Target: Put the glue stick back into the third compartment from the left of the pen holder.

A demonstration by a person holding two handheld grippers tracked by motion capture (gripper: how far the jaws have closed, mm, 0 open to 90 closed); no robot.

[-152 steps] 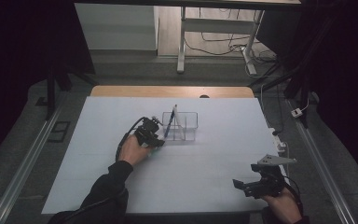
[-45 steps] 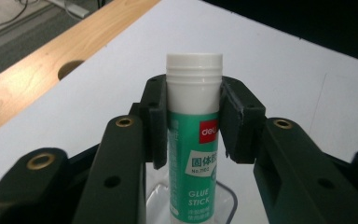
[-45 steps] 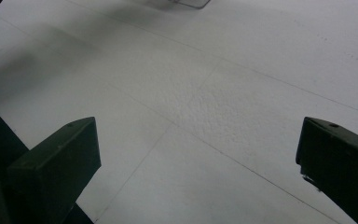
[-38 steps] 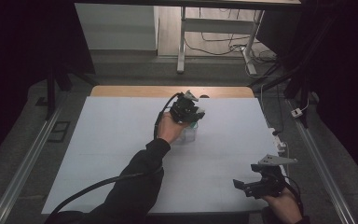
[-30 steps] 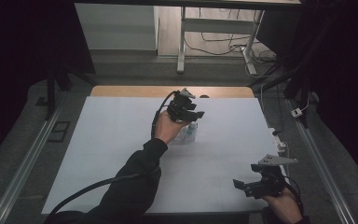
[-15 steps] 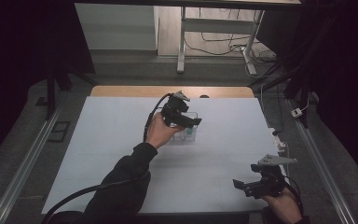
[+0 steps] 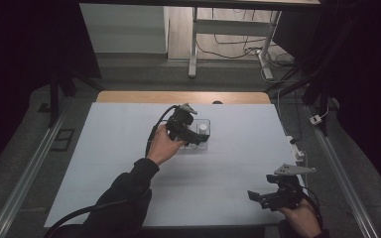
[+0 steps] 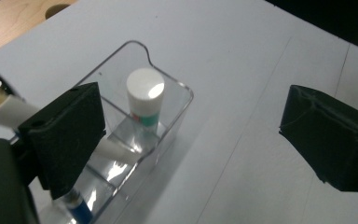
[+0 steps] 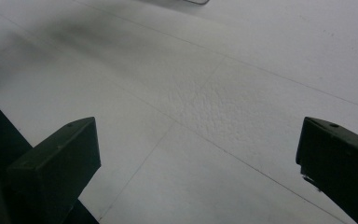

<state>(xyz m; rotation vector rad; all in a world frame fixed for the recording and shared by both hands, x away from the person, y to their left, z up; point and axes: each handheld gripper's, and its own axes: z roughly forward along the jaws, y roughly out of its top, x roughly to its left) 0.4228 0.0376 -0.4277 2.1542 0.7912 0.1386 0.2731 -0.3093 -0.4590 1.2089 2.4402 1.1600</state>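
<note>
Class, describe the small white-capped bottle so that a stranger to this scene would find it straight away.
Start at the white table and find the clear plastic organiser near its far middle. The white-capped bottle stands upright in its end compartment. Unlike the slim pens leaning beside it, it is short and stubby.

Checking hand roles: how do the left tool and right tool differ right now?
The left tool hovers over the clear plastic compartment organizer mid-table; the right tool sits low near the white table's front edge. The left's jaws have just been opening; nothing between them. Both are open and empty.
</note>
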